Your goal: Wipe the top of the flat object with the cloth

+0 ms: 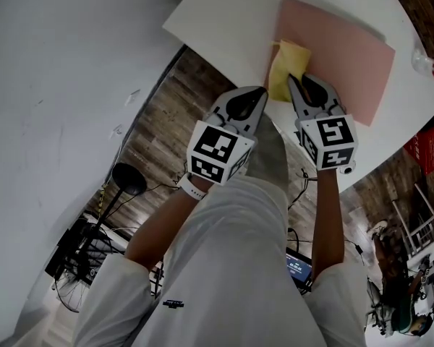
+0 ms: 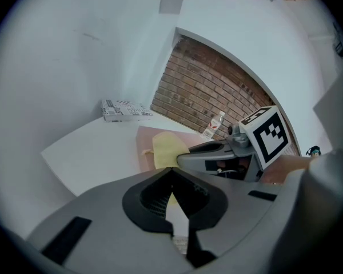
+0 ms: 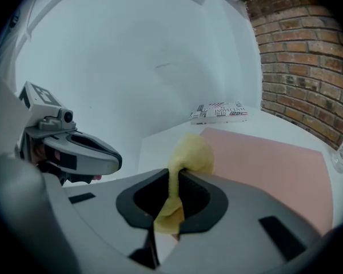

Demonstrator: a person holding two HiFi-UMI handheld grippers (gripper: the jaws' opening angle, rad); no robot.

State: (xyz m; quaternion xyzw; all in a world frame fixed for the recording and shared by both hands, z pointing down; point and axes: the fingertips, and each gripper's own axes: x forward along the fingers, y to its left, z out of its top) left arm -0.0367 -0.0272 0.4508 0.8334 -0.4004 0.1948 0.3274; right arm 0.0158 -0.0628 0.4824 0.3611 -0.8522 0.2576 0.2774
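A pink flat sheet (image 1: 340, 53) lies on the white table (image 1: 224, 20). A yellow cloth (image 1: 286, 67) rests bunched on the sheet's near left corner. My right gripper (image 1: 295, 79) is shut on the cloth; in the right gripper view the cloth (image 3: 188, 156) is pinched between the jaws of my right gripper (image 3: 174, 176), with the pink sheet (image 3: 268, 161) beyond it. My left gripper (image 1: 260, 92) hovers just left of it at the table's near edge, shut with nothing in it. In the left gripper view its tips (image 2: 172, 170) meet, with the cloth (image 2: 168, 148) beyond them.
A printed box (image 3: 220, 112) lies at the table's far side. A plastic bottle (image 1: 428, 63) stands by the table's right edge, near the brick wall (image 3: 308, 56). Below the table are wooden floor (image 1: 166, 114), a black lamp (image 1: 126, 179) and cables.
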